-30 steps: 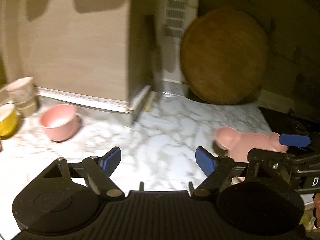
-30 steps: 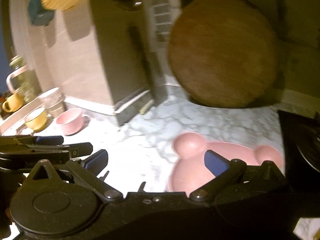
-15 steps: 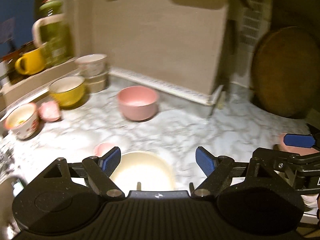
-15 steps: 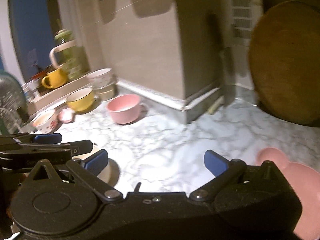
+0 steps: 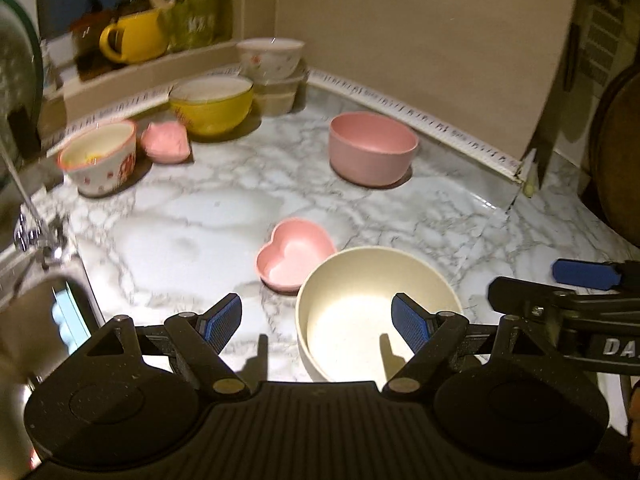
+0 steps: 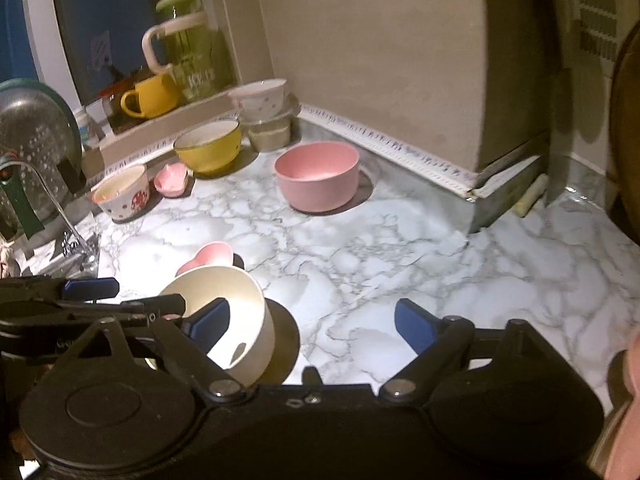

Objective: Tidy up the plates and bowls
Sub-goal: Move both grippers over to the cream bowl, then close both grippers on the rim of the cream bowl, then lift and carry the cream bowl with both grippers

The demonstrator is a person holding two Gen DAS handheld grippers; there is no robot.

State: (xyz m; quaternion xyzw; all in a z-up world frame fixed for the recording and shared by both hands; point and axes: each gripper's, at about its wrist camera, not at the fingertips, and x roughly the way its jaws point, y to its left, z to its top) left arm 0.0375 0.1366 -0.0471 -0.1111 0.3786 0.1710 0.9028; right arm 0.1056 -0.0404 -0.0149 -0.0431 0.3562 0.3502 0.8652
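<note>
Cream bowl on the marble counter, both grippers over it.

Left wrist view: a plain round cream bowl [image 5: 376, 312] was seen upright on the marble counter [image 5: 200, 220], touching a small pink heart dish [image 5: 294, 254]. The left gripper [image 5: 318, 322] was spread wide with nothing clamped, its right pad over the bowl's hollow; the bowl's near edge was cut off by the gripper body. Right wrist view: the cream bowl [image 6: 240, 320] lay partly hidden behind the left pad of the right gripper [image 6: 312, 322], whose jaws were closing with only bare counter between them. A pink bowl [image 6: 318, 176] stood well apart; the left gripper [image 6: 90, 288] was blurred.
</note>
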